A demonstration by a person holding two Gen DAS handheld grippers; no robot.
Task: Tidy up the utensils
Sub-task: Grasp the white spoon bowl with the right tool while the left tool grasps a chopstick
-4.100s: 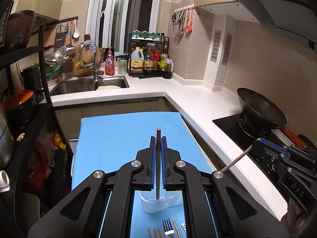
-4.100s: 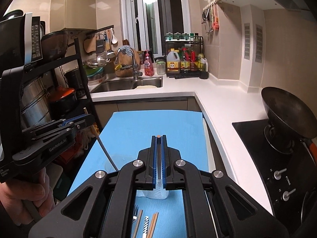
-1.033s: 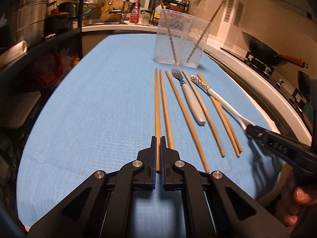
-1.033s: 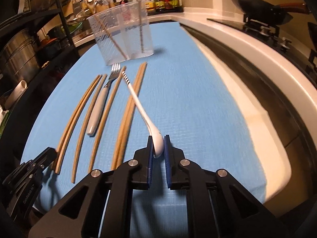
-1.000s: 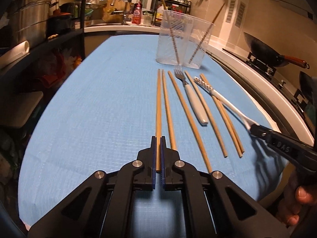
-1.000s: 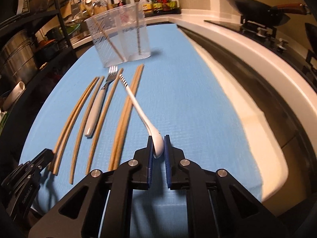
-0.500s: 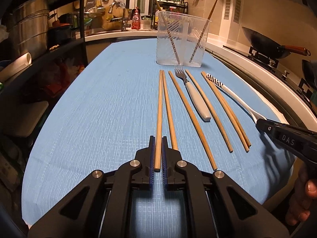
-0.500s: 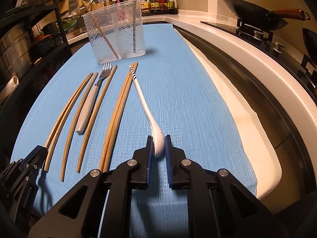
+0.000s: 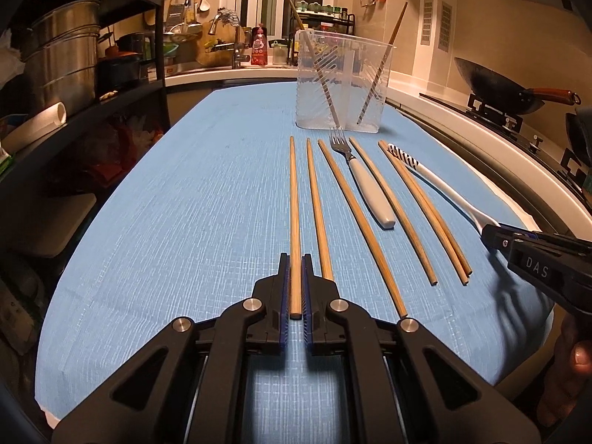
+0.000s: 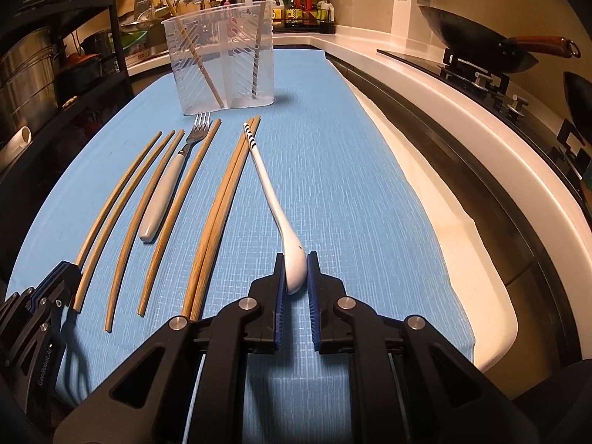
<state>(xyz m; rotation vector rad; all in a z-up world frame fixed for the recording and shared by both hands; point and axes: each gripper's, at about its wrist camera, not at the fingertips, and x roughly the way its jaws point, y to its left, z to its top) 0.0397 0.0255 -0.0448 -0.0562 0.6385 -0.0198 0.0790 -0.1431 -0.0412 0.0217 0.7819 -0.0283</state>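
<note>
Right wrist view shows right gripper (image 10: pixel 296 277) pinching spoon (image 10: pixel 273 199) bowl, hidden in left.

Bare blue mat (image 9: pixel 207 192) lay open left of the chopstick row (image 9: pixel 370 199); the clear holder (image 9: pixel 342 85) blocked its far end, apparently just beyond the fork (image 9: pixel 364 181).

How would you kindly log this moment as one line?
left tool: shut on chopstick | right tool: shut on spoon | holder: two chopsticks
</note>
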